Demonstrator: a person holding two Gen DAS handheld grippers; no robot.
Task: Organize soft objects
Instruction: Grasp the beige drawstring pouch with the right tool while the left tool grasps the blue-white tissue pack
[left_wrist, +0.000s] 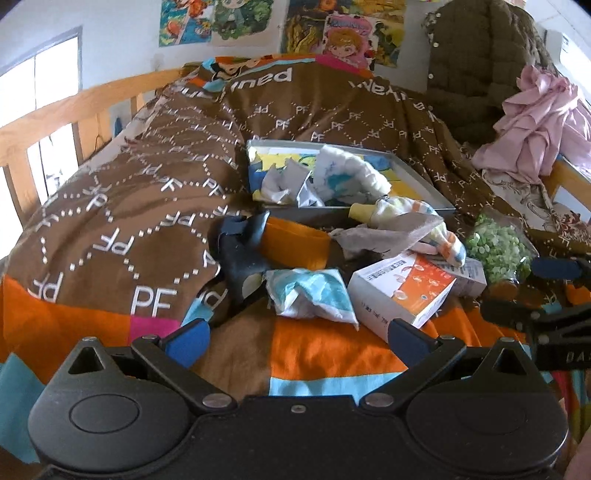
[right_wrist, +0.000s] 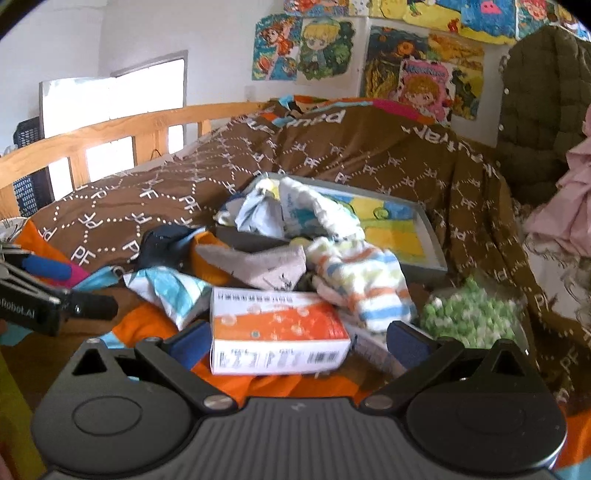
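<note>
Right wrist view: both grippers (right_wrist: 295, 343) open, empty, over bed's near edge.
Striped sock (right_wrist: 364, 284) looks light & floppy imo, pinch a bunched fold; left gripper (left_wrist: 297, 336) faces blue-white cloth (left_wrist: 314, 295).

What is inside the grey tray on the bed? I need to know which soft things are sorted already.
The grey tray holds crumpled white and blue cloths and a fluffy white piece. They cover part of its yellow and blue bottom; anything beneath them is hidden.

Cluttered bed (left_wrist: 110, 229) (tray (left_wrist: 424, 184), box (left_wrist: 399, 291))
</note>
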